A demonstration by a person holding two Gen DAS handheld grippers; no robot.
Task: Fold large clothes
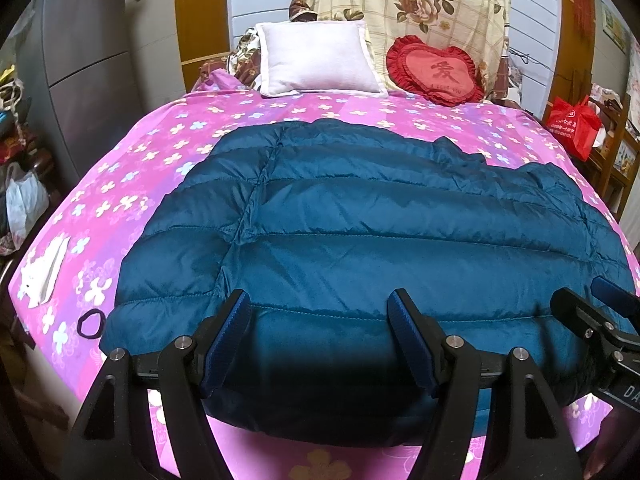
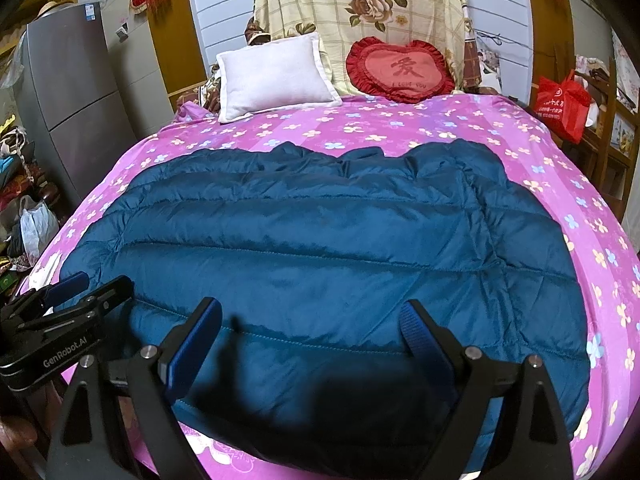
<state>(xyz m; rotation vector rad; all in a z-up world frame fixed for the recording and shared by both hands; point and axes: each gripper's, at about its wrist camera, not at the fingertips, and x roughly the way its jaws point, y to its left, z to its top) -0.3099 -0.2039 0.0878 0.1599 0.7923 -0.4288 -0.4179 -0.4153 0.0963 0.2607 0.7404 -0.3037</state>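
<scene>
Both claws — left gripper (image 1: 320,340), right gripper (image 2: 312,344) — gaped empty; I judged the jacket (image 1: 360,216) puffy, slippery — grip the six-o'clock hem.

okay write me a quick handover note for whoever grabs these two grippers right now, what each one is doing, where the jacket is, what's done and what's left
Left gripper: jaws open, nothing held, poised over the near hem of the teal puffer jacket.
Right gripper: jaws open, empty, also above the near hem, beside the left one.
Jacket: spread flat across the pink floral bedsheet, collar end bunched toward the white pillow and red heart cushion.
Done: jacket laid out; it looks already narrowed at the sides, though I cannot confirm that.
Left: grip the near hem, fold it toward the pillows, then tidy.
</scene>
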